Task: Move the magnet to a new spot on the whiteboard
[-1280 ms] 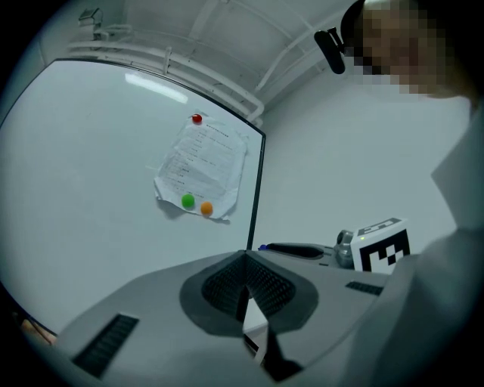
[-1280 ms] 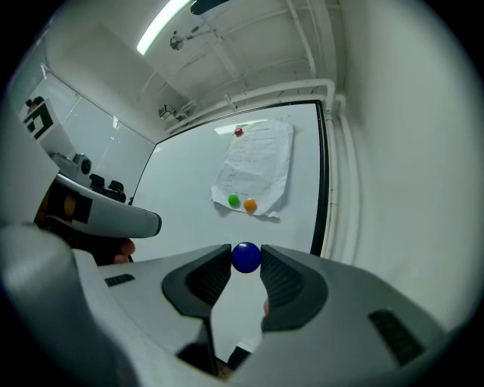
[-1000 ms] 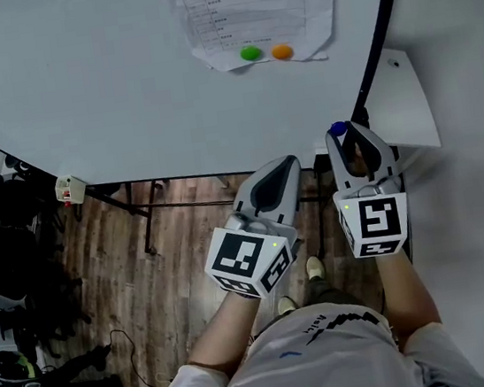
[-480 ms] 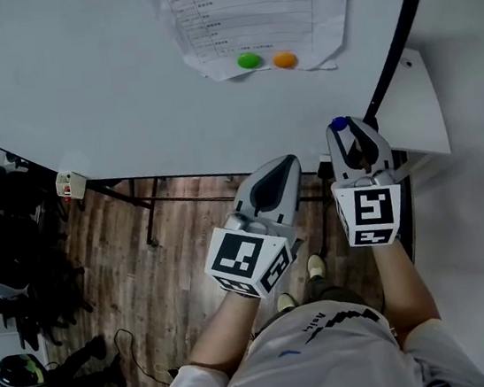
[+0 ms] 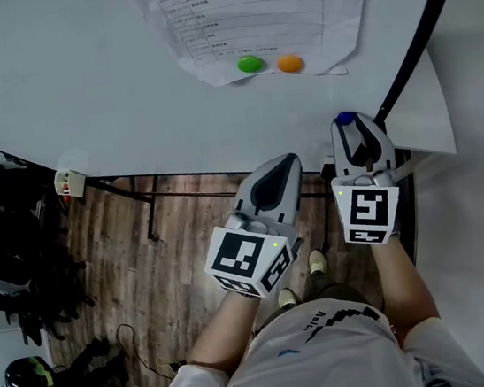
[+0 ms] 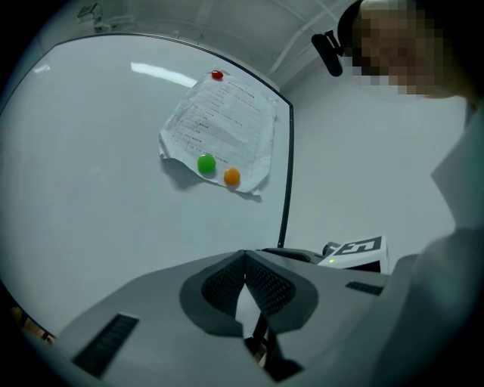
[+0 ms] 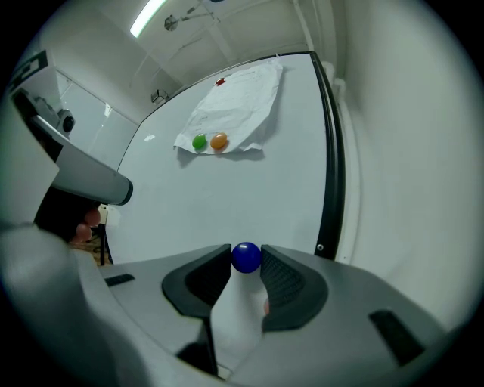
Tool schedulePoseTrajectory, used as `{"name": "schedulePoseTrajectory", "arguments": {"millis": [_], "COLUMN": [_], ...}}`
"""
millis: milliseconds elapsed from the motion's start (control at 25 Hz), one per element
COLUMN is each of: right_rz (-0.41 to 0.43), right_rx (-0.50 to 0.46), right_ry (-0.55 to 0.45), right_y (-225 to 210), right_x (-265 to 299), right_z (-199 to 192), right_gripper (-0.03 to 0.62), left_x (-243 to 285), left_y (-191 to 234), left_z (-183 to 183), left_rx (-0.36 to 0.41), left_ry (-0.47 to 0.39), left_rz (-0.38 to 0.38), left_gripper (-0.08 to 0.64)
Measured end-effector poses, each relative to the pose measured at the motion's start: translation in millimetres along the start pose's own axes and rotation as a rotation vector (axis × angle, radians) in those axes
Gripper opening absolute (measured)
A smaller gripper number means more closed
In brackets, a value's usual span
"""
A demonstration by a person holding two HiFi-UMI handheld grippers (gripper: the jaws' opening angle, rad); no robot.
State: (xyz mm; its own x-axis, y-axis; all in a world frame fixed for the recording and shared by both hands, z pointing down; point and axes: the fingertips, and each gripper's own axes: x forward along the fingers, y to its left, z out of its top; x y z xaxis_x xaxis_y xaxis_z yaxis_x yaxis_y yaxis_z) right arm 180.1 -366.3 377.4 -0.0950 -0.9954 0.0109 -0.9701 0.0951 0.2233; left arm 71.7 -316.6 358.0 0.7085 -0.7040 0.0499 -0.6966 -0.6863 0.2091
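Right gripper point(image 5: 348, 125) pinches blue magnet point(image 7: 246, 257) at its jaw tips, near the whiteboard's point(image 5: 74, 78) lower right corner, bare board ahead-left; left gripper point(image 5: 287, 162) pressed together, empty.

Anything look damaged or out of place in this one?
The paper on the whiteboard is crumpled, its lower edge ragged around the green magnet and orange magnet. Otherwise nothing odd; the blue magnet sits in the right gripper.
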Motion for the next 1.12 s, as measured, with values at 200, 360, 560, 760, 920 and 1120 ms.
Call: {"name": "schedulePoseTrajectory", "arguments": {"millis": [200,360,560,760,920,1120], "right_rz": [-0.030,-0.031,-0.016,-0.011,-0.004,0.028], "right_rx": [-0.026,-0.020,-0.011,-0.006,0.008,0.039], "right_ry": [-0.013,-0.010,-0.002,0.006,0.015,0.024], "right_y": [0,0,1,3,6,17], "right_x": [2,2,2,-2,-9,-23], "right_z": [0,0,-1,-1,0,0], "right_gripper": [0.129,0.129,0.129,0.129,0.128,0.127], "left_x": [4,6,5,0,-5,-14], "left_y": [2,3,3,2,0,-5], "left_z": [-3,-2,-4,-6,-7,-10], "left_rx": [-0.002,-0.002,-0.005,-0.008,-0.012,-0.016], "left_ry": [0.008,0.007,0.009,0.008,0.008,0.009], "left_rz": [-0.006,-0.011,-0.016,-0.018,-0.023,-0.029], "left_gripper": [0.009,0.009,0.009,0.009,0.009,0.009]}}
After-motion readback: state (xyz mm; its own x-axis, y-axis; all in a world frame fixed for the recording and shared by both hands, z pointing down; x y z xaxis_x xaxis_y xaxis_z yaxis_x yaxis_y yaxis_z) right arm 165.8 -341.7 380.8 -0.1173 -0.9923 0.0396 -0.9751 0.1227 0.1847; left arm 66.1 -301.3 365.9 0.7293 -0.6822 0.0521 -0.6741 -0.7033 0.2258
